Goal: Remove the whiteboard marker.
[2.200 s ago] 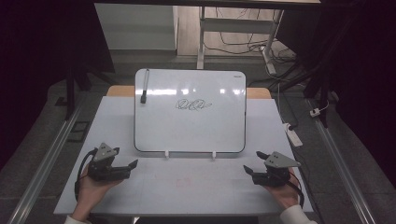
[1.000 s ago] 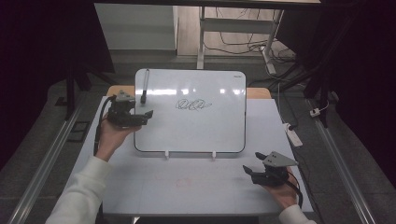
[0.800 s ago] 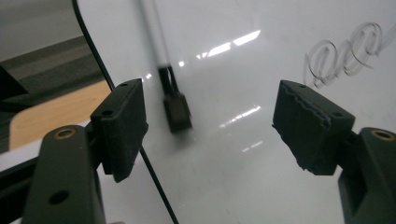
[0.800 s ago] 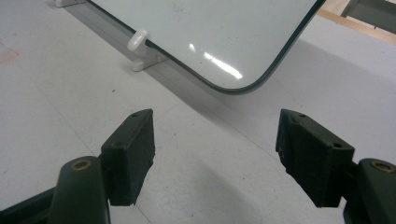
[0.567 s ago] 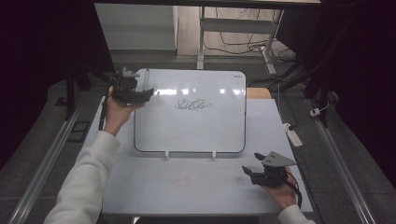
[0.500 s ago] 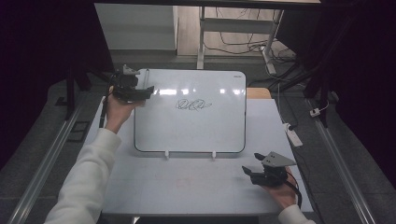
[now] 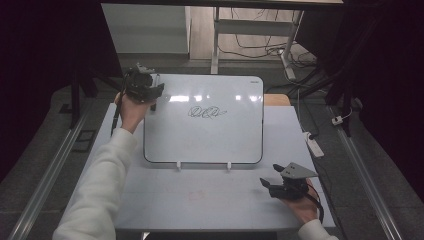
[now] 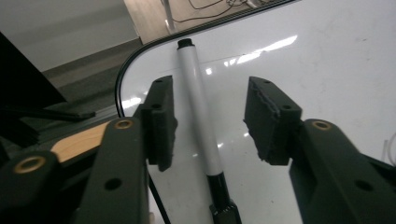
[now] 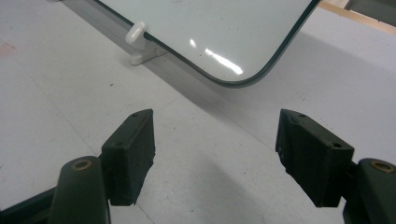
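A whiteboard lies flat on a pale tabletop, with a small black scribble near its upper middle. Compared with two seconds ago, when both hands rested at the tabletop's near edge below the whiteboard, the person's left hand has travelled up to the whiteboard's far left corner, and the left gripper now sits over a marker lying on the whiteboard along its left edge. In the left gripper view the white marker barrel runs lengthwise between the two jaws, which have just been closing; one pad appears close to or just touching the barrel, while the other stands clearly apart, so the marker is bracketed but not yet clamped. This looks like the moment just before picking up the marker, probably to write on or add to the scribble. The right gripper rests below the whiteboard's near right corner, unclenched and holding nothing.
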Tool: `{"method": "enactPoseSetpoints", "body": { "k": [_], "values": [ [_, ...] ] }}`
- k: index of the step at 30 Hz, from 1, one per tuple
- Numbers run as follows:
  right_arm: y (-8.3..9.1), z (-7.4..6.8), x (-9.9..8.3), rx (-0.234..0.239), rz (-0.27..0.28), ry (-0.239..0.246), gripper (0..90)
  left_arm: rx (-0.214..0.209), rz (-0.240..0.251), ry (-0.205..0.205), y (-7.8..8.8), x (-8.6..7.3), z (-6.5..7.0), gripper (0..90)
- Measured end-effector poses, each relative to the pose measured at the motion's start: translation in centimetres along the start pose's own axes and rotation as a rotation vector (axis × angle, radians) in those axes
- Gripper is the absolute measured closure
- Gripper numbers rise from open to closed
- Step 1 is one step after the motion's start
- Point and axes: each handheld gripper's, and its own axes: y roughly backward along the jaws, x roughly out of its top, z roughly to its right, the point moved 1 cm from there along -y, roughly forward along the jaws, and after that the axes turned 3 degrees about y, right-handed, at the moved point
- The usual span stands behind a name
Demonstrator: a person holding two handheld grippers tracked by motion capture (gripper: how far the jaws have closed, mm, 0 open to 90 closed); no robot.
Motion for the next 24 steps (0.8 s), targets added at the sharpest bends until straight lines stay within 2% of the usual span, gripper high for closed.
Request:
{"method": "enactPoseSetpoints", "body": {
  "k": [1,7,11,16,24],
  "values": [
    [0.0,0.0,0.0,-0.001,0.0,-0.001,28.7,0.017,-0.005,-0.009,-0.2,0.1,0.0,58.1],
    [0.0,0.0,0.0,-0.005,-0.001,-0.004,28.7,0.036,-0.019,-0.024,-0.7,0.0,0.3,66.3],
    [0.1,0.1,-0.1,-0.011,-0.003,-0.006,28.7,0.052,-0.008,-0.029,-0.9,0.0,0.5,74.0],
    [0.1,0.2,-0.1,-0.018,-0.002,-0.006,28.7,0.025,-0.005,-0.021,-1.0,0.1,0.8,79.9],
    [0.2,0.3,-0.1,-0.026,0.001,-0.009,28.9,0.005,-0.002,-0.029,-0.7,0.1,1.0,81.5]
  ]
}}
